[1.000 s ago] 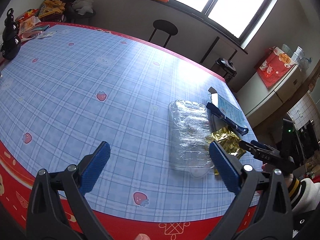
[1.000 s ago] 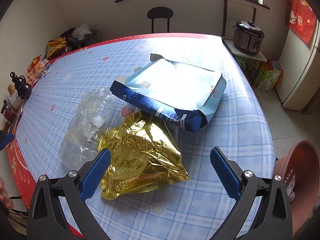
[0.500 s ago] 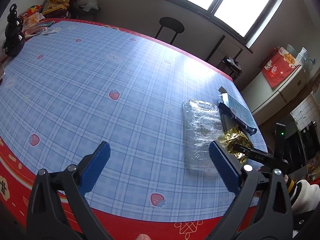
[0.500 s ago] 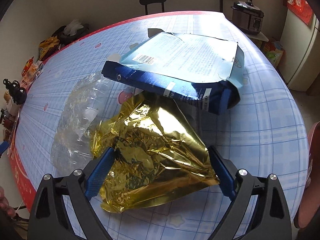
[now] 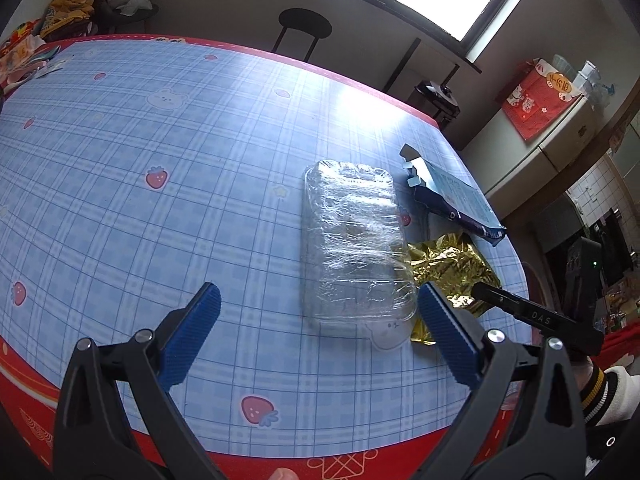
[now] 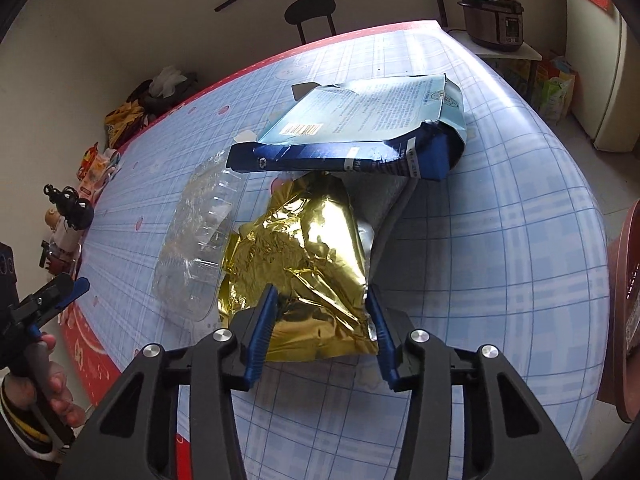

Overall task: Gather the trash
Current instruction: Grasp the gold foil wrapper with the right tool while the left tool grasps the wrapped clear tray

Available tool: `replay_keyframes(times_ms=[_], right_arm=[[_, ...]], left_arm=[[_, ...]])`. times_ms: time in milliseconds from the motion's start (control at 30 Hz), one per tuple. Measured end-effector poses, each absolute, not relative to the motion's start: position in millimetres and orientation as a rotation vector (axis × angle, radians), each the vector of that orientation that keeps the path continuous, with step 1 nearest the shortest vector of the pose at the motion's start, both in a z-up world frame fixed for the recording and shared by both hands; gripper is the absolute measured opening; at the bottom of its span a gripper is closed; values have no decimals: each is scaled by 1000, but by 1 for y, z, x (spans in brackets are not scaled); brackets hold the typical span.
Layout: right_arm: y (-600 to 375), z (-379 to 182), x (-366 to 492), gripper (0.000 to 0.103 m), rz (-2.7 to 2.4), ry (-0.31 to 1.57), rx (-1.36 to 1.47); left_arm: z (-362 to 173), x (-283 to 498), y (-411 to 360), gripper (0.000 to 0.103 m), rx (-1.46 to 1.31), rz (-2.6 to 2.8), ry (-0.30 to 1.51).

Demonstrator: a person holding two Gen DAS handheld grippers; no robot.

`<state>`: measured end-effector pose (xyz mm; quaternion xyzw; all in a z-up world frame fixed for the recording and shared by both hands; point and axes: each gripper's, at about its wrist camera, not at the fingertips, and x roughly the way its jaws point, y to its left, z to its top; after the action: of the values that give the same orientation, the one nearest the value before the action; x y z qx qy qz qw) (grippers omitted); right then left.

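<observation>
A crumpled gold foil bag (image 6: 304, 248) lies on the blue checked tablecloth (image 6: 500, 240), partly under a flattened blue cardboard box (image 6: 360, 128). My right gripper (image 6: 320, 316) is closing on the bag's near end, and its blue pads touch the foil on both sides. A clear plastic tray (image 5: 352, 248) lies beside the bag (image 5: 448, 264), touching it. Just short of the tray's near end, my left gripper (image 5: 318, 300) hovers wide open with nothing held. The blue box (image 5: 452, 200) sits behind the bag near the table's right edge.
A reddish-brown basin (image 6: 628, 312) stands off the table's right side. Snack packets and small figures (image 6: 68, 208) crowd the far left end. A black stool (image 5: 304, 28) and a rice cooker (image 6: 492, 12) stand beyond the table. The red table edge (image 5: 280, 456) runs just below my left gripper.
My right gripper moved forward over the gold bag and narrowed from wide open until its pads met the foil. My left gripper shifted closer to the clear tray and stayed open.
</observation>
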<state>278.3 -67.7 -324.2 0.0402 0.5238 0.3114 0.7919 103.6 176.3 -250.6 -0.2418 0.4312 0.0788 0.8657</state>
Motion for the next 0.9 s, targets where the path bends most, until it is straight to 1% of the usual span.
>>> replay_keyframes(times_ms=[100, 267, 567, 900], right_arm=[[-71, -324, 276, 43, 668, 1126, 95], [-77, -327, 275, 43, 662, 1128, 110], [-88, -328, 276, 43, 643, 1124, 136], [-92, -333, 276, 43, 647, 1132, 164]], left_arm=[[-259, 128, 162, 97, -474, 117, 938], [-283, 161, 127, 97, -312, 55, 1030], [-307, 192, 96, 97, -121, 73, 1089], [-324, 221, 124, 98, -245, 180, 1117]])
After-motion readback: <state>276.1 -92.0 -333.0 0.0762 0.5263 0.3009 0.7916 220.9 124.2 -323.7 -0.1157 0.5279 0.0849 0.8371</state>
